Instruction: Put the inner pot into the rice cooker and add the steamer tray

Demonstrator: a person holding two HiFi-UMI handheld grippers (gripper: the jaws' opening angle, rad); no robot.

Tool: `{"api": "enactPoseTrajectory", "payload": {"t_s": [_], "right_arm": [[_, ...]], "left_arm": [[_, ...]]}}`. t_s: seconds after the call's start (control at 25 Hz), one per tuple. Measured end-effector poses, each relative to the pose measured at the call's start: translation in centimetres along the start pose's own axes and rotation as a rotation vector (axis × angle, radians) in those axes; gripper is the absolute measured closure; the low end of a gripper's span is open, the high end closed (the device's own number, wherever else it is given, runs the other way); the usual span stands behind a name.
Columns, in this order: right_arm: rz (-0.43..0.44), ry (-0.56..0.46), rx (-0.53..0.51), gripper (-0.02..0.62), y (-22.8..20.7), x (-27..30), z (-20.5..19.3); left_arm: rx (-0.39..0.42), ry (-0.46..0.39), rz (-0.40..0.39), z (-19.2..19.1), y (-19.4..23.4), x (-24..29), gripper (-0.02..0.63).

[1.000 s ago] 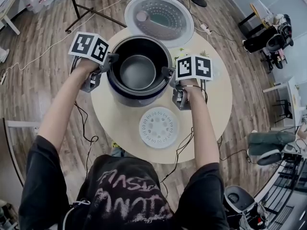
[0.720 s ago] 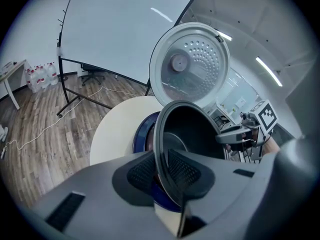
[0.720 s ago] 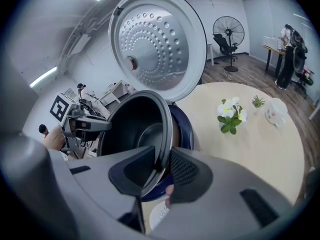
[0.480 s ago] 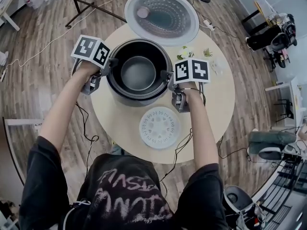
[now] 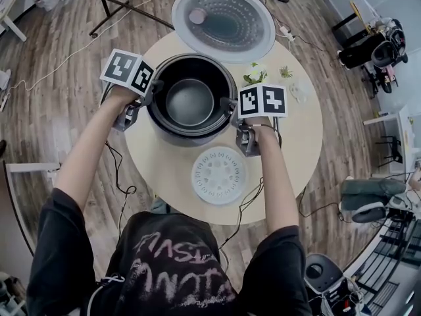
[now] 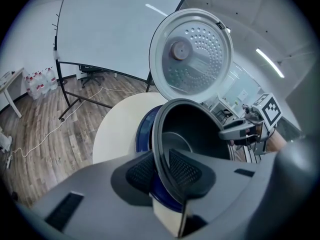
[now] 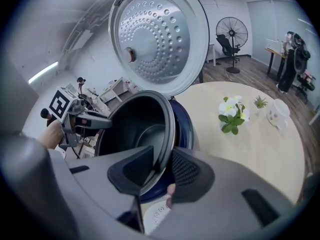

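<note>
The dark inner pot (image 5: 189, 101) sits down inside the blue rice cooker (image 5: 187, 135), whose lid (image 5: 223, 22) stands open behind it. My left gripper (image 5: 150, 92) holds the pot's left rim and my right gripper (image 5: 228, 105) its right rim. In the left gripper view the rim (image 6: 159, 149) runs between the pads of the left gripper (image 6: 160, 169). The right gripper view shows the same for the right gripper (image 7: 162, 166) on the pot (image 7: 132, 129). Both pairs of jaws have just been opening slightly, rim still between them. The white steamer tray (image 5: 218, 175) lies flat in front of the cooker.
The round pale table (image 5: 296, 137) carries a small flower arrangement (image 5: 255, 73) and a little white cup (image 5: 299, 87) at the right of the cooker. Cables hang off the table's near edge (image 5: 247, 199). A stand's legs (image 5: 125, 12) stand on the wooden floor behind.
Both grippers and the pot have sunk a little, so the pot now sits lower in the cooker. The steamer tray has not moved.
</note>
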State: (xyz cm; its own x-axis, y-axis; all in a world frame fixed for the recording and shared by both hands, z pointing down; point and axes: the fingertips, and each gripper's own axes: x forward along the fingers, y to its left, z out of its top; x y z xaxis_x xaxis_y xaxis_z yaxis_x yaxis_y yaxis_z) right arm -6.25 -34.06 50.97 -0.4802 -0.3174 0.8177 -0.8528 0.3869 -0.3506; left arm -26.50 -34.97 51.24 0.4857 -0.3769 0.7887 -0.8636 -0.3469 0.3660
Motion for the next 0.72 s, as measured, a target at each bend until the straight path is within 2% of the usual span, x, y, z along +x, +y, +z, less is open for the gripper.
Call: {"api": "enactPoseTrajectory", "payload": {"t_s": [0.16, 0.32, 0.52, 0.72], "right_arm": [[-0.019, -0.024, -0.02, 0.462, 0.05, -0.3, 0.0], [-0.05, -0.031, -0.062, 0.41, 0.66, 0.03, -0.32], [-0.102, -0.046, -0.114, 0.4, 0.38, -0.5, -0.2], [-0.148, -0.037, -0.18, 0.383, 0.26, -0.36, -0.31]], "left_arm": [[0.029, -0.009, 0.028, 0.08, -0.25, -0.06, 0.495], [0.073, 0.0, 0.073, -0.35, 0.13, -0.12, 0.485], [0.107, -0.03, 0.11, 0.2, -0.34, -0.49, 0.479], [0.203, -0.046, 0.199, 0.41, -0.2, -0.62, 0.459]]}}
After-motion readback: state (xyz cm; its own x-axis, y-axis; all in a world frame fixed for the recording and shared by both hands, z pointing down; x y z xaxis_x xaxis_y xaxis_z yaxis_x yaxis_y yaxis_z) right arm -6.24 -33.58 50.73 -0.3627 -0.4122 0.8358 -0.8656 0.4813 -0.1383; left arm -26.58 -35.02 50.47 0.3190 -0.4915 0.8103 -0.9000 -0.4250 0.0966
